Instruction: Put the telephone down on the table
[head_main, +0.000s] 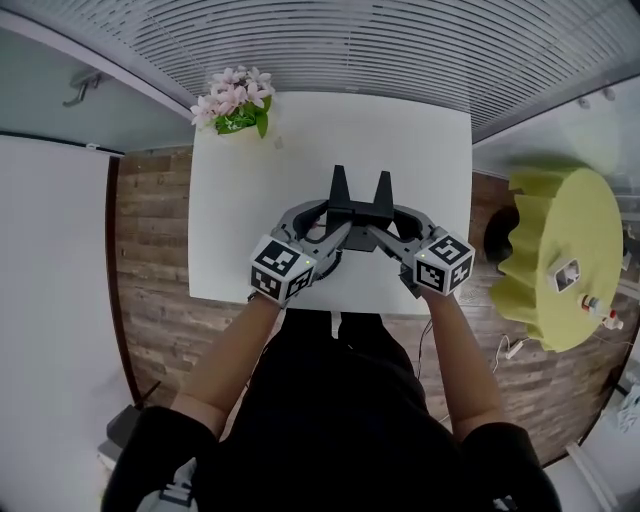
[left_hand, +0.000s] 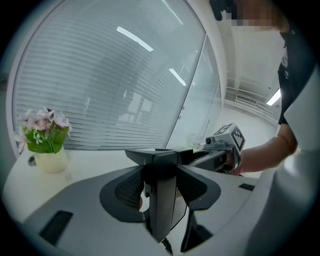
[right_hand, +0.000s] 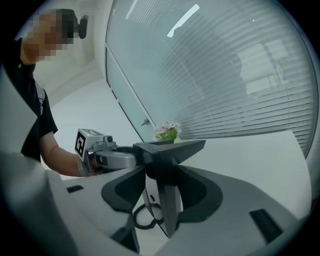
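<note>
Above the near middle of the white table (head_main: 250, 200), a black telephone (head_main: 361, 212) hangs between my two grippers. From the left, my left gripper (head_main: 340, 200) is shut on it; from the right, my right gripper (head_main: 383, 202) is shut on it too. In the left gripper view the black fingers (left_hand: 161, 200) are pressed together, and a bit of cord (left_hand: 165, 245) shows below them. In the right gripper view the jaws stand shut in the same way, with a dark flat part and a looped black cord (right_hand: 143, 218) underneath. Most of the telephone is hidden by the fingers.
A pot of pink flowers (head_main: 238, 105) stands at the table's far left corner. To the right of the table, on the wooden floor (head_main: 150, 230), is a round yellow-green stand (head_main: 560, 250) with small items on it. Window blinds run along the far side.
</note>
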